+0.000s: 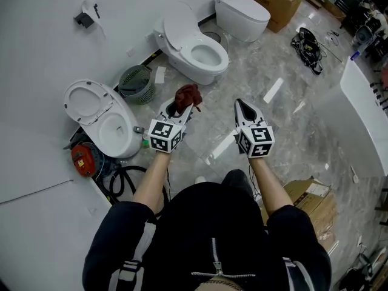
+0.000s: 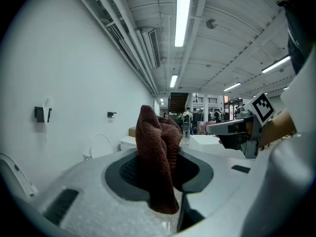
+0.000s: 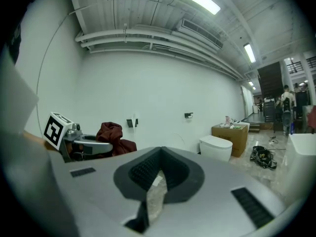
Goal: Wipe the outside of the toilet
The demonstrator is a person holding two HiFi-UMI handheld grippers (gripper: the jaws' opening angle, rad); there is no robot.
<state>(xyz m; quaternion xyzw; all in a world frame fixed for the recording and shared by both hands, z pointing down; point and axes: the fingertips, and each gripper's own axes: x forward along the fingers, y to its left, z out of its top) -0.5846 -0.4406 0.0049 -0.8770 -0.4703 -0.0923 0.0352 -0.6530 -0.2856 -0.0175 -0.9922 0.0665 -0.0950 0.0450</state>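
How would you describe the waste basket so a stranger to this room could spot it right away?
Follow the white wall that the toilets stand along. On the floor against it, in the gap between the nearest toilet and the middle toilet, both with lids up, sits the basket. It is the only round, dark green thing among the smooth white porcelain.

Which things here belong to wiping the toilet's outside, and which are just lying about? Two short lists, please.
Job: dark red cloth, held in the left claw; right claw, shut, empty; left toilet or middle toilet, can't tell which.

Lying about: green basket; cardboard box; black bag; red device by the wall; closed toilet.
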